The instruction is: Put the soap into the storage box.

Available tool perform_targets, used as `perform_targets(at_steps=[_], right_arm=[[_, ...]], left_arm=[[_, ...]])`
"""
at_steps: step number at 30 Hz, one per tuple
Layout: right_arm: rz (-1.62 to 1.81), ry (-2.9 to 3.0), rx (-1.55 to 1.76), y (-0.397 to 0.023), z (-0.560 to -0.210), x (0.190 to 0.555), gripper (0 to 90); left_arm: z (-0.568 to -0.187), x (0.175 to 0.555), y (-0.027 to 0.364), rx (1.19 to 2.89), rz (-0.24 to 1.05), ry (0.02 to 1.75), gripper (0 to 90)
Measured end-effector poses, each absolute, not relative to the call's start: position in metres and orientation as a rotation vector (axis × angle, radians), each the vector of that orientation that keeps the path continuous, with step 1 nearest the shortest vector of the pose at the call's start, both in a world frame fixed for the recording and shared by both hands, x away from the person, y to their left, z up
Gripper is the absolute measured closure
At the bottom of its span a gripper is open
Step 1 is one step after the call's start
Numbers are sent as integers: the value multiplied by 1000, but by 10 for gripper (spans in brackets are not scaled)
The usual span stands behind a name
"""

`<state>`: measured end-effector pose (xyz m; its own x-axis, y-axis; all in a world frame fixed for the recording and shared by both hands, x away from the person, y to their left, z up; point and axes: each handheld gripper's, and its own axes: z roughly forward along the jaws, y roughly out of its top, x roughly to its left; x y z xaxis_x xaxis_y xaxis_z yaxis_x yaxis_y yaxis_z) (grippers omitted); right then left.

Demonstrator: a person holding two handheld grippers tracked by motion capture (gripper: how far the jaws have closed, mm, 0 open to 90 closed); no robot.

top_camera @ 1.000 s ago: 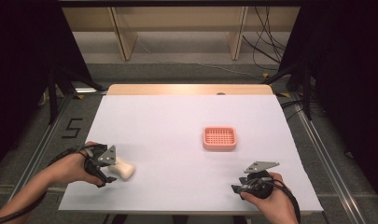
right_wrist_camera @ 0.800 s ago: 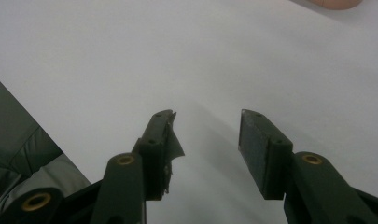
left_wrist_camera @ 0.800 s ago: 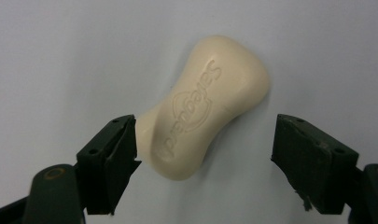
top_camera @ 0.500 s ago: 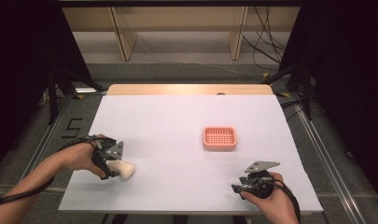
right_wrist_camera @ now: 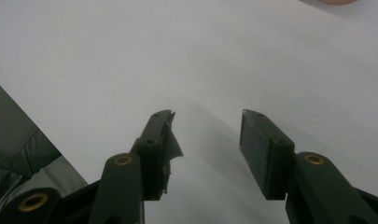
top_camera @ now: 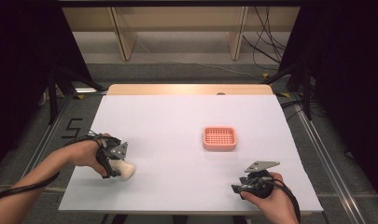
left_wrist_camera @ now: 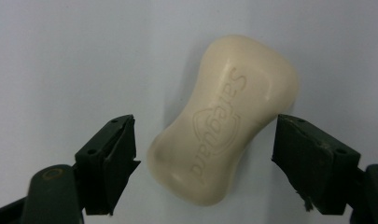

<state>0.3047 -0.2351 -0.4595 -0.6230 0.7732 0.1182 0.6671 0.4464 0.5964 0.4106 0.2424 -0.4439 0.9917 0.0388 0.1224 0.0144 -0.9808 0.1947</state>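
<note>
Left gripper jaws spread, straddling soap bar lying flat on white table, near-left. Soap sits skewed; squaring jaws across narrow waist before closing likely prevents slip.

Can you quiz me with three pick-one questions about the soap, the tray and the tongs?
1. Where is the soap?
A. in the tray
B. between the left tongs
C. by the right tongs

2. What colour is the tray?
A. pink
B. blue
C. green

3. How are the right tongs?
A. shut on the soap
B. shut on the tray
C. open

Key: 1 B, the soap lies on the table between both jaws. 2 A, the high view shows it pink. 3 C, a bare gap shows between the jaws.
</note>
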Motion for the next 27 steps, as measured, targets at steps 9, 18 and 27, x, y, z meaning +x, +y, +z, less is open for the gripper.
perform_targets(at_steps=[9,18,27], right_arm=[[930,2519,1295,-234,-461,304,540],[927,2520,1300,-234,-461,304,539],[928,2520,1302,-234,-461,304,539]], left_arm=[[-447,411,237,2963,138,-7,225],[-455,412,232,2981,95,-36,236],[-460,415,231,3020,99,-72,331]])
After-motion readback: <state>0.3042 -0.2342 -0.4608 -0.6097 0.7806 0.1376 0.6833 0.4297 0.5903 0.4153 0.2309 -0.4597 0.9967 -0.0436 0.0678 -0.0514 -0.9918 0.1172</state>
